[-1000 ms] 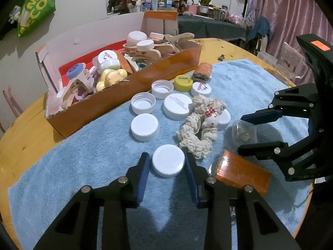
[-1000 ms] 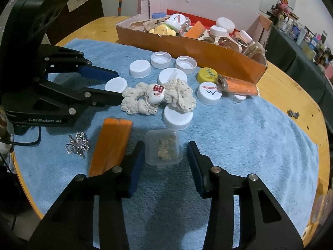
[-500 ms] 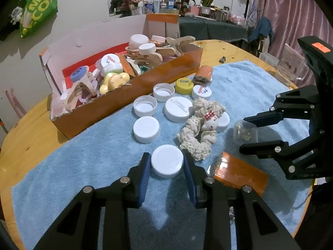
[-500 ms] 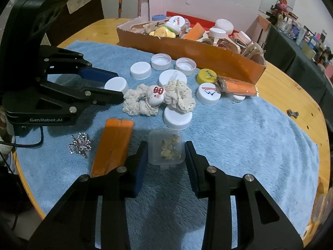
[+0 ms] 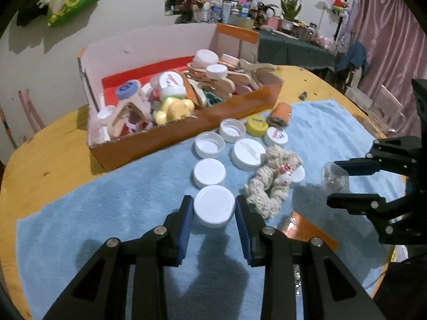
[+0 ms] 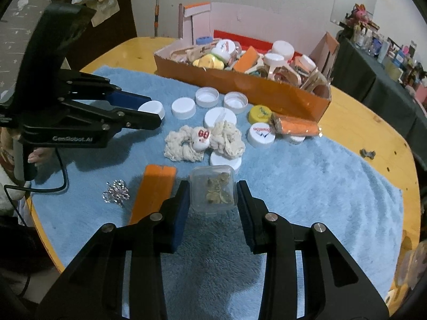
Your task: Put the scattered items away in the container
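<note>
My left gripper [image 5: 212, 209] is shut on a white screw cap [image 5: 213, 204] low over the blue towel [image 5: 112, 208]. The right wrist view shows the same left gripper [image 6: 153, 116] with that cap [image 6: 152, 107] at its tips. My right gripper [image 6: 212, 200] is shut on a small clear plastic box [image 6: 213, 188] with brownish bits inside. From the left wrist view, the right gripper [image 5: 337, 184] and its clear box [image 5: 333, 180] are on the right. The orange cardboard container [image 5: 186, 133], also [image 6: 253, 85], stands behind, heaped with caps and wooden pieces.
Several loose caps [image 5: 209, 172], a yellow cap [image 5: 256, 126], a rope toy [image 6: 202, 144], an orange roll [image 6: 295, 128], a flat orange pack [image 6: 153, 189] and a glittery brooch [image 6: 116, 193] lie on the towel. The round wooden table's edge [image 6: 387, 138] is near.
The right gripper's jaws have closed in onto the clear box. The left gripper has rolled a little while holding the white cap.
</note>
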Motion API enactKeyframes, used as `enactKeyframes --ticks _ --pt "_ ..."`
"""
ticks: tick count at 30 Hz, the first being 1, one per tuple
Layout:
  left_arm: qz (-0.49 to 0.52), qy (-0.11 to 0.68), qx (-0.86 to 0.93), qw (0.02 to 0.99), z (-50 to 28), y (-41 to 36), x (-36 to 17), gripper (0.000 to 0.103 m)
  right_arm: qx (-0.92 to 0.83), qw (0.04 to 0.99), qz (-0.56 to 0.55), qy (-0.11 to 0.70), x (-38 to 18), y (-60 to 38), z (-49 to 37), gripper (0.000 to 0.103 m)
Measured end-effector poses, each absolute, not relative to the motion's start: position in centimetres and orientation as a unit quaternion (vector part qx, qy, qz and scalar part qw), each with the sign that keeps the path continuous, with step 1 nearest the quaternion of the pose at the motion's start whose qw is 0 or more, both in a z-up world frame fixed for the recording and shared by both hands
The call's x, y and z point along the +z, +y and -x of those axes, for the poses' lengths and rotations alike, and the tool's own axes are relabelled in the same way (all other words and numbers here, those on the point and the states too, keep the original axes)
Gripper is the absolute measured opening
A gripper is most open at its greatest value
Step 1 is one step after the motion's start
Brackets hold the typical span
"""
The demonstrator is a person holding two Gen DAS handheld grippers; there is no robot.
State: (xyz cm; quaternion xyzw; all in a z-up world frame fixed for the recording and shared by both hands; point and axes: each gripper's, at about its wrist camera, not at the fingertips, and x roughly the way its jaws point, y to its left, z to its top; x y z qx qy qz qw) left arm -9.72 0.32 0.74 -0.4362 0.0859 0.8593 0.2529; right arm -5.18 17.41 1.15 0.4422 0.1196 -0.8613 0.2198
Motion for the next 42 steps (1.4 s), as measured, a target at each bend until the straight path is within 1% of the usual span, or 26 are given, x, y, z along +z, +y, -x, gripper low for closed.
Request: enactKeyframes --ticks 11,28,42 --pt "0.420 0.048 0.881 0.212 10.5 -0.1 4.1 0.034 -0.877 0.218 -0.412 0.114 4.2 17.3 6.3 0.033" --pt "0.394 0.031 0.896 0.204 14.1 1.3 8.4 0.034 -0.893 0.223 -0.376 0.105 8.3 16.7 11.6 0.033" --pt "0.393 0.029 0.900 0.188 18.7 2.5 9.4 0.034 -0.895 0.217 -0.375 0.109 9.5 16.9 16.9 0.033"
